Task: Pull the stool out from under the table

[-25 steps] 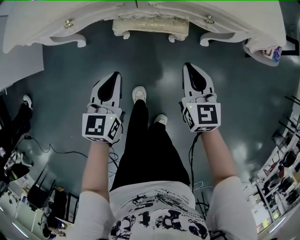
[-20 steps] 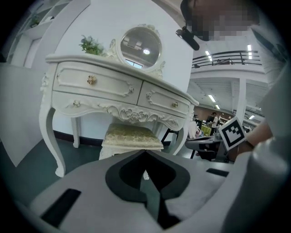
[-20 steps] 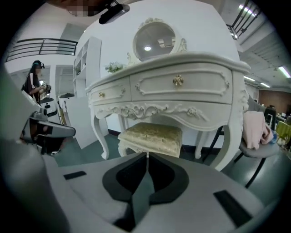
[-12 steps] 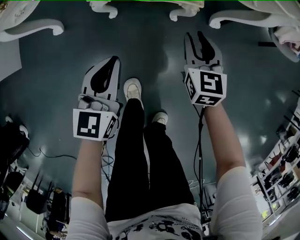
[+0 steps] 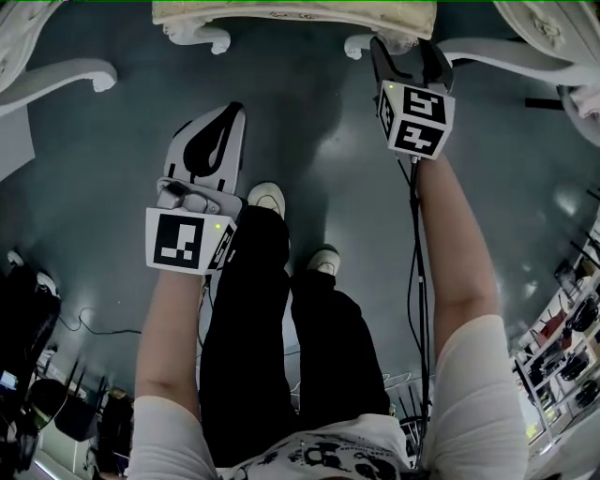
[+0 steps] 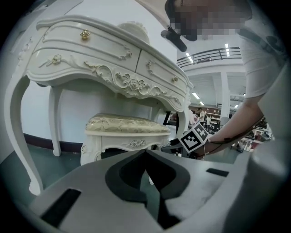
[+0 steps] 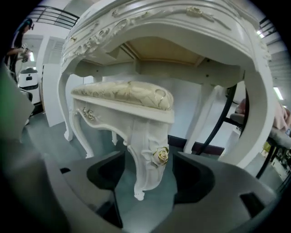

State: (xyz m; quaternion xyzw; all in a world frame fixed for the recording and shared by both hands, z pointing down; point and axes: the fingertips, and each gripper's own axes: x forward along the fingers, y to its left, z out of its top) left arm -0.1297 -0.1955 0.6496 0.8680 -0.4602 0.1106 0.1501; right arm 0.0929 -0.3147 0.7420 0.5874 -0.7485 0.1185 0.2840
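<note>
The white carved stool [image 5: 291, 13] with a cream cushion stands under the white dressing table [image 5: 56, 75], at the top of the head view. My right gripper [image 5: 408, 52] reaches forward to the stool's front right leg [image 7: 148, 159]. Its jaws are opening wide, and the leg stands between them with neither pad touching it [image 7: 148, 175]. My left gripper [image 5: 228, 114] hangs over the floor short of the stool, shut and empty. In the left gripper view the stool [image 6: 127, 125] sits ahead under the table [image 6: 113, 59], with the right gripper's marker cube [image 6: 196, 136] beside it.
The person's legs and white shoes [image 5: 267, 197] stand between the two grippers on the dark floor. Cables [image 5: 94, 323] trail at the left. Cluttered shelves [image 5: 572, 337] line the right edge. The table's curved legs [image 5: 506, 56] flank the stool.
The right gripper has moved forward to the stool's front right leg and gone from shut to wide open. The left gripper has advanced a little and stays shut.
</note>
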